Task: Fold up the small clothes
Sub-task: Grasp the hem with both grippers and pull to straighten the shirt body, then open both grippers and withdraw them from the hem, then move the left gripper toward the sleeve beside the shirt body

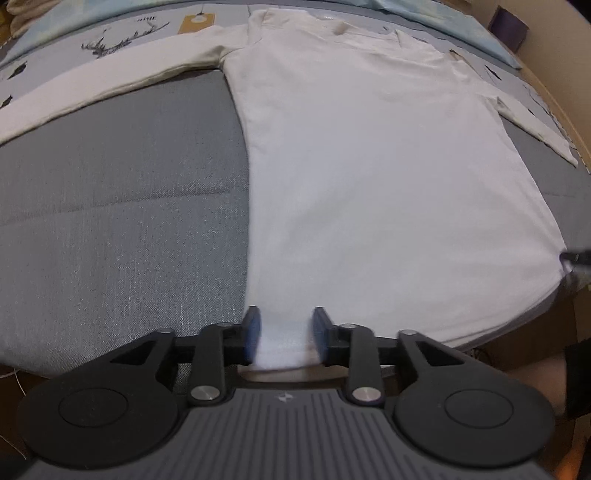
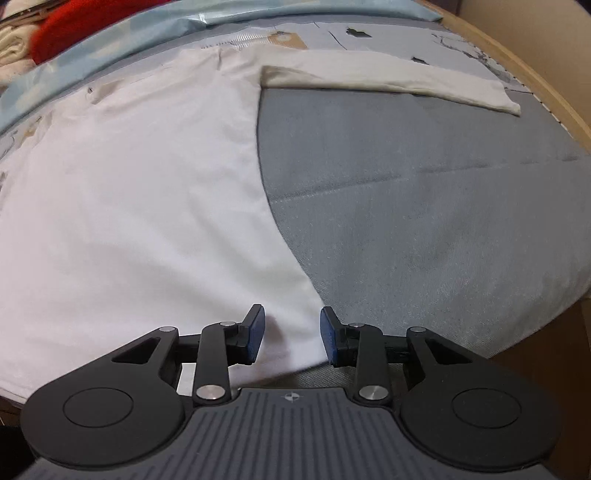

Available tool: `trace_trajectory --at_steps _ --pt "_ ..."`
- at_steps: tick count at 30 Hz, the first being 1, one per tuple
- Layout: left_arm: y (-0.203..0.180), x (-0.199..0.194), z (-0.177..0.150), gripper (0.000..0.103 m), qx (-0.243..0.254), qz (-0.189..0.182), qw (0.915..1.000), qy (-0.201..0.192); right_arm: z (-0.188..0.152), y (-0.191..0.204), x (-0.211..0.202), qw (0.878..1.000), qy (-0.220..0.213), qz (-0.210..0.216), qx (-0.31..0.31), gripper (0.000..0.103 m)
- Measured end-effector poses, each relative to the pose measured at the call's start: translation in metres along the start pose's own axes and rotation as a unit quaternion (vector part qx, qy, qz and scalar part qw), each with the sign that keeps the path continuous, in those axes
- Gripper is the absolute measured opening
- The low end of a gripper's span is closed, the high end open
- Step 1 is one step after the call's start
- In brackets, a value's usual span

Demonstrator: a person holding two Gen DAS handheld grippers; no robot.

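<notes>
At the near hem of the white long-sleeved shirt (image 1: 369, 177), the left gripper (image 1: 283, 334) is held low with its jaws parted, the hem corner lying between the blue pads but not pinched. Further right, the right gripper (image 2: 291, 336) is likewise held spread over the other hem corner. The shirt is laid flat on a grey mattress (image 2: 424, 221) (sleeves stretched sideways), with a patterned sheet (image 1: 122, 37) and red cloth (image 2: 85, 26) beyond.

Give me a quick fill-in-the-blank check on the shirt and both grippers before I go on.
1. The shirt lies spread flat with both sleeves stretched ____.
2. The left gripper is ____ around the hem's corner.
3. The right gripper is ____ too.
4. The mattress is ____ in colour.

Missing: out; open; open; grey
</notes>
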State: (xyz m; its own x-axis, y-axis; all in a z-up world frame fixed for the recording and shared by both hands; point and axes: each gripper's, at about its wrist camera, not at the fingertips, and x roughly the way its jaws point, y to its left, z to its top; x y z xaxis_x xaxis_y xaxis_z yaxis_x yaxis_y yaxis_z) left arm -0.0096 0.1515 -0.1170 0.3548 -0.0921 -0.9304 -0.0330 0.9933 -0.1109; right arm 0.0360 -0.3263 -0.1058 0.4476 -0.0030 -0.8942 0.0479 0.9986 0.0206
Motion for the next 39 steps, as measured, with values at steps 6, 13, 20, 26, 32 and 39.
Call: trace_trajectory --at_steps 6,13,20,26,32,39 --pt "0.003 0.001 0.002 0.046 -0.012 0.019 0.9998 0.002 0.013 0.002 -0.017 0.999 -0.026 0.008 0.018 0.035" --pt "-0.004 -0.038 0.009 0.074 -0.01 0.02 0.9924 -0.121 0.056 0.006 -0.113 0.972 -0.228 0.055 0.014 0.05" --pt "-0.024 -0.063 0.008 0.081 -0.018 0.069 0.9776 -0.198 0.06 -0.005 -0.128 0.941 -0.302 0.101 0.11 0.052" --pt "-0.029 -0.095 0.024 0.081 -0.085 0.072 0.9692 -0.22 0.065 0.021 -0.115 0.947 -0.289 0.115 0.074 0.052" --pt "-0.045 -0.088 0.028 0.077 -0.04 0.091 0.9623 -0.253 0.071 0.047 -0.109 0.949 -0.285 0.124 0.057 0.052" --pt "-0.038 -0.106 0.062 0.07 -0.062 0.064 0.9549 -0.283 0.076 0.054 -0.101 0.955 -0.274 0.106 0.029 0.052"
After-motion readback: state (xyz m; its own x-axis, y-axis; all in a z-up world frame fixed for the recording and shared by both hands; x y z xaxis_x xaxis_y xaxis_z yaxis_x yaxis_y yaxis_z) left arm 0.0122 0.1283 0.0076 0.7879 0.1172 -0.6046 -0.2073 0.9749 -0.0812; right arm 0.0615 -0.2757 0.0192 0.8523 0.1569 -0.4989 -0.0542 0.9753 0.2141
